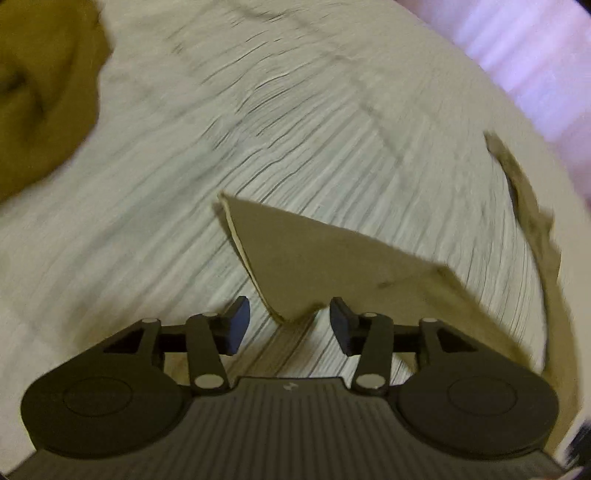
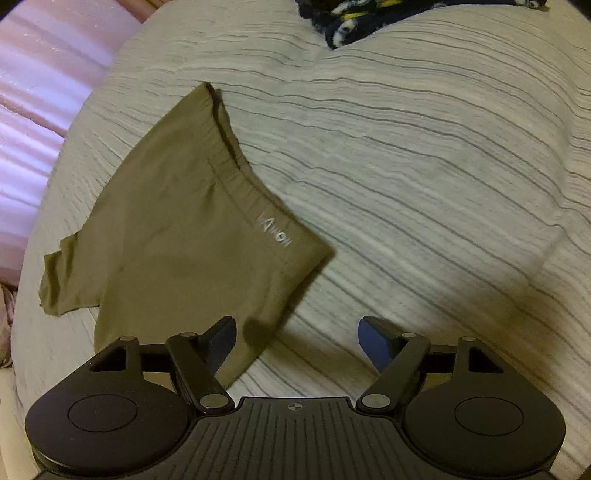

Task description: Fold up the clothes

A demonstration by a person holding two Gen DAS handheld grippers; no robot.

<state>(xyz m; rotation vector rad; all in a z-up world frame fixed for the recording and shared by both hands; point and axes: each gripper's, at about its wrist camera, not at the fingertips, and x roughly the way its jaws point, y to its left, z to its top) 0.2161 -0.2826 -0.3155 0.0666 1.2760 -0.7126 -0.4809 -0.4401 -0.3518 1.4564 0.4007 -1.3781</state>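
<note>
Olive-green shorts [image 2: 177, 229] with a lettered waistband lie flat on the striped bedspread [image 2: 424, 155], left of centre in the right wrist view. My right gripper [image 2: 297, 341] is open just above their near edge, its left finger over the fabric. In the blurred left wrist view a corner of the olive garment [image 1: 314, 266] lies just ahead of my open left gripper [image 1: 290, 325], with nothing between the fingers.
A second olive garment [image 1: 40, 96] is bunched at the far left. A dark patterned cloth [image 2: 354, 18] lies at the bed's far edge. A pink curtain or wall [image 2: 37, 74] runs beside the bed.
</note>
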